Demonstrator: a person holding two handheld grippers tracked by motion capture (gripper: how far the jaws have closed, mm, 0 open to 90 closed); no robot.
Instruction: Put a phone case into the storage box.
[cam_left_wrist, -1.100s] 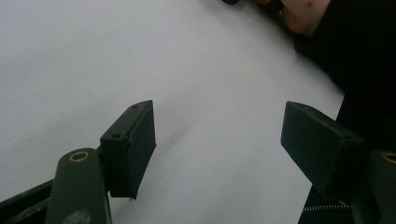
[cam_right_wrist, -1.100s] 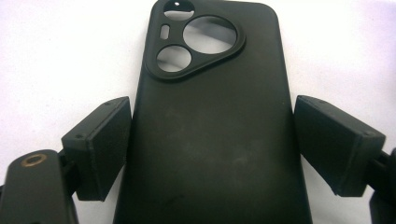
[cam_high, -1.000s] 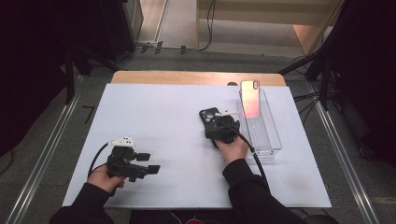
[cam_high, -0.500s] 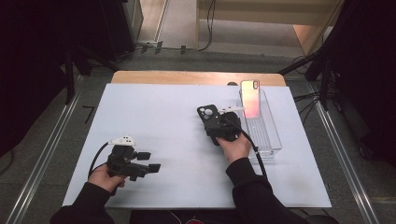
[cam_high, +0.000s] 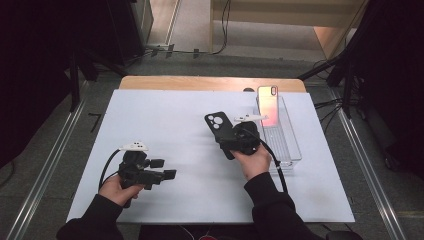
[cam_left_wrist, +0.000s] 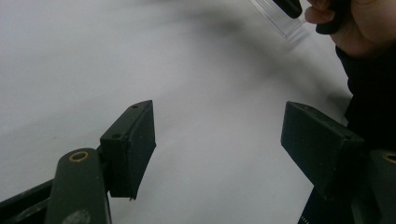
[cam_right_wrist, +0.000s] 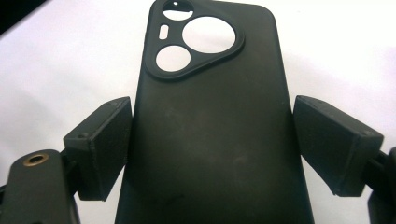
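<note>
A white mat (cam_high: 165, 120) lies on the bench (cam_high: 200, 83). A clear tray (cam_high: 287, 145) sits along the mat's right side, and a phone (cam_high: 268, 104) leans upright at its far end. Just left of the tray, the right gripper (cam_high: 231, 140) holds a phone case (cam_right_wrist: 210, 140) between its fingers (cam_right_wrist: 100, 144), above the mat. The left gripper (cam_high: 167, 175) is near the mat's front left, well apart from the case.

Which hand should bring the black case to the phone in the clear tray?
Right. The right gripper already grips the black phone case beside the clear tray holding the phone; the left gripper is open, far off.
</note>
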